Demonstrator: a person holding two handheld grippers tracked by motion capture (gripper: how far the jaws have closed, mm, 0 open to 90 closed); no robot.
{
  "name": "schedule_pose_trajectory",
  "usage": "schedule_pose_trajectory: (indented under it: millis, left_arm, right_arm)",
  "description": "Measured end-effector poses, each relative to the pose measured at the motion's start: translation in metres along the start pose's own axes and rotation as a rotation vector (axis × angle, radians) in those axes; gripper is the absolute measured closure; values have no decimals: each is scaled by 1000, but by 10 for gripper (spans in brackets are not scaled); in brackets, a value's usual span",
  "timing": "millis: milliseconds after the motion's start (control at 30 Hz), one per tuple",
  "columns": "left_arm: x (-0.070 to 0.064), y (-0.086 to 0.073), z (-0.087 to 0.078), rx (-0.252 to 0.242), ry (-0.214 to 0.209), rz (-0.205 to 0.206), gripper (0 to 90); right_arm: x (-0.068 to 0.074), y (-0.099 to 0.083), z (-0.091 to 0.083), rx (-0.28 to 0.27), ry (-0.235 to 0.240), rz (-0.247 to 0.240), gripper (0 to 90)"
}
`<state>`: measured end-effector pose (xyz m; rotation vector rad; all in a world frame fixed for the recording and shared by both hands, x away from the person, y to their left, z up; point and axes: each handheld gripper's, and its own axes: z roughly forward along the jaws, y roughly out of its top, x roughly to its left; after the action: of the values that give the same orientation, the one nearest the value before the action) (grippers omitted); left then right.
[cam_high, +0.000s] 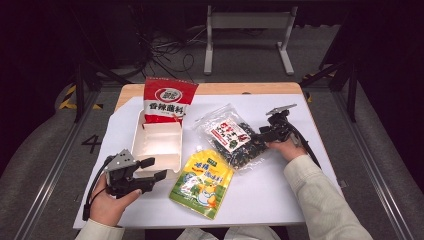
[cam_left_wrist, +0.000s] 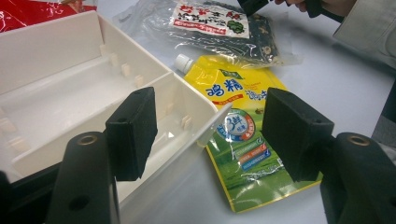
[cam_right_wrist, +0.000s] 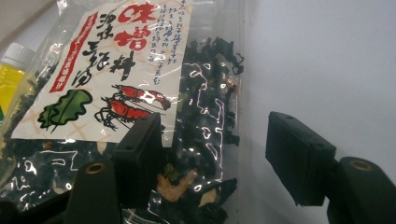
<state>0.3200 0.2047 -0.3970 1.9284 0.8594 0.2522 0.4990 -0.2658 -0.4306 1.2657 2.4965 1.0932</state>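
- One clear seaweed bag (cam_right_wrist: 140, 93), white label, red shrimp print, dark flakes inside.
- Your right gripper (cam_right_wrist: 212, 154) straddles its edge, jaws apart.
- Your left gripper (cam_left_wrist: 210, 135) gapes, empty.

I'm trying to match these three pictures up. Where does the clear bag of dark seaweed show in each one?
High view: the seaweed bag lies right of centre, beside the right gripper.
Left gripper view: top centre, beyond the open jaws.
Right gripper view: left and centre, with one jaw over it and one beside its edge.
Shared landmark: the yellow pouch with its white cap.
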Motion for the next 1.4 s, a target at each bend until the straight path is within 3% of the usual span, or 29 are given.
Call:
schedule_pose_trajectory:
  millis: [67,167,333,667,833,933,1067,1100,1267,1333,1400]
  left_arm:
    - [0,0,1,-3,-2,0,364]
    - [0,1,1,-2,-5,-1,364]
    - [-1,2,3,2,-12,7,364]
    - [-3,4,4,-4,-14,7,364]
    - [-3,5,5,-8,-15,14,366]
    - [-4,5,6,-7,-19,15,367]
    - [-4,6,7,-6,-21,17,369]
    - [-4,6,7,-6,-21,17,369]
    - [-3,7,8,-5,-25,18,370]
    - [-2,8,9,-5,-28,18,371]
    - [-2,8,10,-4,-30,19,372]
  right_arm:
    - [-1,0,1,6,14,17,361]
    - [-2,-1,5,27,76,66,357]
    - [-2,-2,5,34,77,79,375]
    - [0,-5,8,63,133,144,418]
    - [5,-4,7,74,124,126,460]
    - [10,-3,5,82,121,110,532]
    - [18,-2,3,86,91,67,584]
    - [19,-1,2,92,74,54,636]
    - [22,-2,1,86,56,37,668]
    - [23,-2,-2,86,49,27,760]
    - [24,-2,-4,93,45,21,793]
